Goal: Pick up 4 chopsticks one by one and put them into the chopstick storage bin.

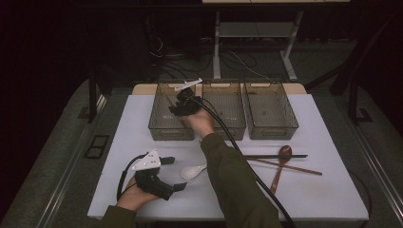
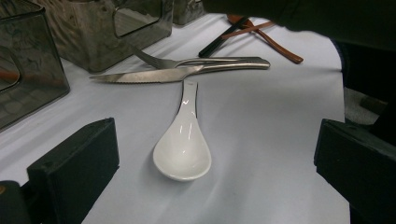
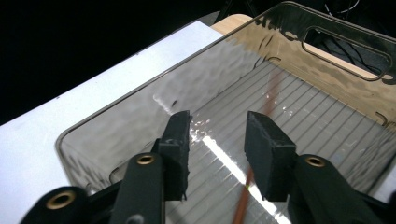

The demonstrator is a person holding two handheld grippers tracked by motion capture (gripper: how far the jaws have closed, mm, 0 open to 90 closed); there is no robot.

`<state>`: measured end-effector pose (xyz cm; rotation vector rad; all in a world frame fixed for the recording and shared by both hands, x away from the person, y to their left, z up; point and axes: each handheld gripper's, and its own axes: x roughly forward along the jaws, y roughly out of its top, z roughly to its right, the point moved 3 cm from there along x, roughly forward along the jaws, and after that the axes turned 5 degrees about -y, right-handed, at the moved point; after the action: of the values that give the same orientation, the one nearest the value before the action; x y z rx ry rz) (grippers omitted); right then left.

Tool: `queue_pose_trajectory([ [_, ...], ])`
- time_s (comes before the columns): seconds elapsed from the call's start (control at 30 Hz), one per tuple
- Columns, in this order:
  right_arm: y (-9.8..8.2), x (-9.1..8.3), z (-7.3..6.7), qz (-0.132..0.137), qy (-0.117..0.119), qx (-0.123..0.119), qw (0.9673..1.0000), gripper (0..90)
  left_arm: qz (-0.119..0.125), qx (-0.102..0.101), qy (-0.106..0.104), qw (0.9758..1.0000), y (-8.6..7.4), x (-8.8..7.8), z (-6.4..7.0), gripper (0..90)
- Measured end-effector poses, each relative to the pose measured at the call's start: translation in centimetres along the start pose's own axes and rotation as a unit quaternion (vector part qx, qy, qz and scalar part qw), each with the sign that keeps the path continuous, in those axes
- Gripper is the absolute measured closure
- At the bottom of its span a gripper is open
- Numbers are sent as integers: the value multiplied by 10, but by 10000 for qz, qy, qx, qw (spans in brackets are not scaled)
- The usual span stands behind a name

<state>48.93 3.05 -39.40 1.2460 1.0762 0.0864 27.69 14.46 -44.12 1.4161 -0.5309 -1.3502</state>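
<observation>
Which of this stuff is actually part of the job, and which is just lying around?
Job, probably: bins, binned chopstick, white spoon, knife, fork, wooden spoon, black chopsticks, left gripper, right gripper.
Lying about: floor cables, desk frame.

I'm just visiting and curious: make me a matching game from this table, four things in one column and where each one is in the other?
Things:
1. white spoon
2. brown chopstick
3. knife
4. wooden spoon

Places:
A. inside the left bin, under the right tool
B. on the mat between the left tool's open jaws
C. lying beside a fork
D. crossed over chopsticks at the mat's right

Pairs: 1-B, 2-A, 3-C, 4-D
</observation>
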Motion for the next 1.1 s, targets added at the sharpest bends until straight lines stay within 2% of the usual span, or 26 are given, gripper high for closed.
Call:
queue_pose_trajectory([
  [0.23,-1,-19,8,-29,83,37,10000,520,-1,33,1,10000,0,0,0,0],
  [0.43,-9,-45,16,-88,203,-110,9997,490,47,0,-3,10000,0,1,-1,0],
  [0.47,-9,-45,16,-88,203,-110,9997,490,47,0,-3,10000,0,1,-1,0],
  [0.5,-12,-54,19,-79,225,-110,9997,483,57,7,1,10000,1,1,-2,0],
  [0.7,-23,-78,27,-8,350,-146,9993,460,48,-10,15,10000,0,1,-1,0],
  [0.77,-26,-83,28,2,395,-189,9990,455,29,14,17,10000,0,1,-2,0],
  [0.8,-31,-90,29,43,470,-261,9985,448,28,36,24,10000,0,1,-2,0],
  [0.83,-34,-94,29,46,506,-280,9983,444,26,-17,5,10000,0,2,-1,0],
  [1.1,-52,-117,38,84,613,-323,9976,411,-31,-14,23,10000,-2,3,-4,0],
])
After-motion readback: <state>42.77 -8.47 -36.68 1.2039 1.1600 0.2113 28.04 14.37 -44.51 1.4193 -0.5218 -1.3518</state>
